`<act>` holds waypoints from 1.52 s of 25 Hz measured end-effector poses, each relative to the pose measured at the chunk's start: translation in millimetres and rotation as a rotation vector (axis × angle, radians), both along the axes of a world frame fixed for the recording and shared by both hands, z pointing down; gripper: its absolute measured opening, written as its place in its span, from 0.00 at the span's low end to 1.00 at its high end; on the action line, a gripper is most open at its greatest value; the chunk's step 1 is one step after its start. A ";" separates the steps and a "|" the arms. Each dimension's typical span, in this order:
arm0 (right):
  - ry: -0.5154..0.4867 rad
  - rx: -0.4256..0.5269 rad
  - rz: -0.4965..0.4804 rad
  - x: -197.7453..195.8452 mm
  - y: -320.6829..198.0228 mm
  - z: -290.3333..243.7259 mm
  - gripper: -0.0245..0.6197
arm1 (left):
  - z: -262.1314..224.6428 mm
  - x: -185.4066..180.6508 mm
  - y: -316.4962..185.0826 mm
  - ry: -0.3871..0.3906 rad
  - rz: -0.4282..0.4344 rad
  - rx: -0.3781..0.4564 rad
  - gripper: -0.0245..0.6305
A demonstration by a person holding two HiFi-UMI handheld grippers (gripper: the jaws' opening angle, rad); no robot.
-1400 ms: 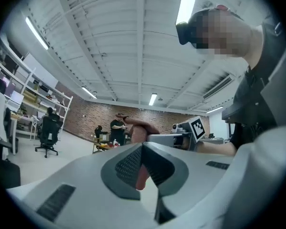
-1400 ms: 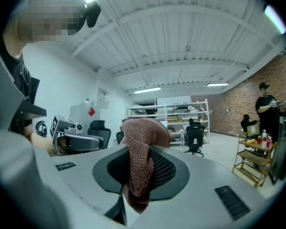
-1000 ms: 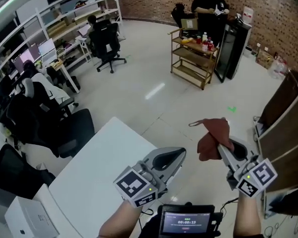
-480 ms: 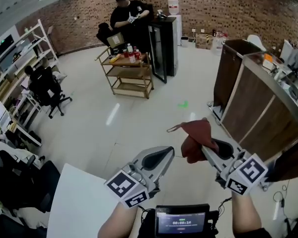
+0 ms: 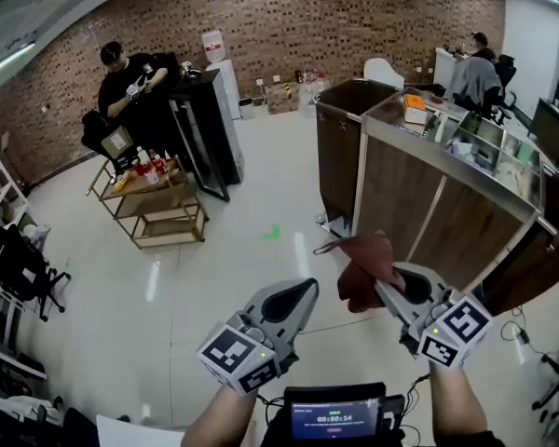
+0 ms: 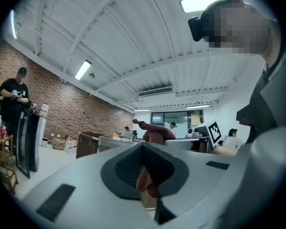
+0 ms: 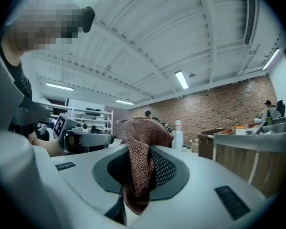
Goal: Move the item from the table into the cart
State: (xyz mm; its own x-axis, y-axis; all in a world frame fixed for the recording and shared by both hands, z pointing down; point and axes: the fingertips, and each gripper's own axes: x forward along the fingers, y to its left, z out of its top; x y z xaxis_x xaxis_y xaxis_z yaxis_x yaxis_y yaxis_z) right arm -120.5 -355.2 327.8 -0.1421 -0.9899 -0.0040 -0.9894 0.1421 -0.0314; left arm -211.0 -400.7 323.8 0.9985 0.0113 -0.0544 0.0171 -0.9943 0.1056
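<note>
At the left, a light wooden cart (image 5: 158, 208) with 3 open shelves stands on the glossy pale floor (image 5: 214, 287), small bottles crowded on its top tier, beside a tall black cabinet (image 5: 205, 133). Nearer the middle, the left gripper (image 5: 307, 290), a smooth grey plastic wedge with dark ribbed pads, has its 2 jaws drawn together into a point. Just right of it, the right gripper (image 5: 384, 291) is clenched on a rust-brown cloth (image 5: 361, 266). The cloth is a coarse, looped weave, bunched into a soft lump above the pads, with a thin tail curling off to the left. It hangs in the air over the floor, well apart from the cart. At the far right runs a boxy, dark wood-panelled counter (image 5: 447, 212).
</note>
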 end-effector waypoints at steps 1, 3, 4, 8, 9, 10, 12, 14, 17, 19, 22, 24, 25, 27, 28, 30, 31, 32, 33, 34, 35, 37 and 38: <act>0.001 0.004 0.034 16.8 -7.8 -2.4 0.11 | -3.9 19.0 -11.9 0.009 0.030 0.007 0.03; -0.002 0.011 0.102 54.4 -19.9 -6.4 0.11 | -10.7 60.9 -35.4 0.027 0.076 0.010 0.03; -0.006 0.008 0.135 75.6 -23.3 -6.2 0.11 | -12.2 84.2 -45.3 0.029 0.093 0.005 0.03; 0.003 -0.005 0.245 172.5 -22.2 -9.0 0.11 | -16.5 189.7 -59.6 0.024 0.178 -0.004 0.03; 0.007 -0.001 0.268 198.0 -18.7 -11.2 0.11 | -16.5 217.7 -58.0 0.022 0.204 -0.001 0.03; 0.008 0.004 0.290 223.2 -14.2 -12.7 0.11 | -16.1 245.6 -55.6 0.020 0.228 0.000 0.03; 0.005 0.011 0.321 272.7 -4.4 -13.6 0.11 | -17.7 301.1 -50.6 0.028 0.261 0.007 0.03; 0.010 0.010 0.334 319.7 3.9 -15.8 0.11 | -21.1 354.1 -46.6 0.035 0.273 0.010 0.03; 0.031 0.017 0.357 385.9 13.2 -26.6 0.11 | -27.8 427.8 -37.2 0.024 0.307 0.029 0.03; 0.033 0.026 0.385 428.2 14.8 -35.1 0.11 | -31.8 473.4 -32.0 0.015 0.343 0.060 0.03; 0.023 0.035 0.420 482.5 7.8 -47.6 0.11 | -41.1 533.4 -33.4 0.007 0.395 0.072 0.03; 0.034 0.037 0.453 518.5 -2.7 -52.1 0.11 | -48.3 572.8 -45.5 0.014 0.412 0.065 0.03; 0.043 0.038 0.471 537.7 -10.2 -53.9 0.11 | -51.7 593.4 -54.4 0.022 0.415 0.081 0.03; 0.053 0.046 0.509 574.8 -30.4 -58.3 0.11 | -57.3 633.8 -75.1 0.031 0.427 0.126 0.03; 0.048 0.051 0.527 590.5 -41.6 -59.9 0.11 | -58.9 651.7 -85.8 0.027 0.444 0.132 0.03; 0.040 0.056 0.567 618.2 -61.6 -62.5 0.11 | -60.0 684.4 -105.0 0.016 0.492 0.123 0.03; 0.044 0.056 0.586 632.2 -69.8 -65.0 0.11 | -60.7 700.4 -113.4 0.014 0.512 0.123 0.03; 0.050 0.058 0.603 646.6 -77.2 -68.7 0.11 | -62.3 716.1 -121.3 0.015 0.529 0.124 0.03; 0.054 0.060 0.617 661.5 -83.7 -73.1 0.11 | -64.4 731.2 -128.5 0.016 0.544 0.120 0.03; 0.055 0.062 0.631 677.2 -89.0 -77.2 0.11 | -66.7 745.4 -134.9 0.016 0.556 0.114 0.03; 0.054 0.060 0.645 693.7 -93.3 -80.5 0.11 | -68.5 758.9 -140.2 0.016 0.566 0.111 0.03; 0.056 0.053 0.671 727.9 -100.5 -87.6 0.11 | -71.3 786.4 -148.4 0.012 0.590 0.112 0.03; 0.063 0.047 0.682 744.4 -104.7 -92.0 0.11 | -73.7 800.2 -152.5 0.012 0.603 0.115 0.03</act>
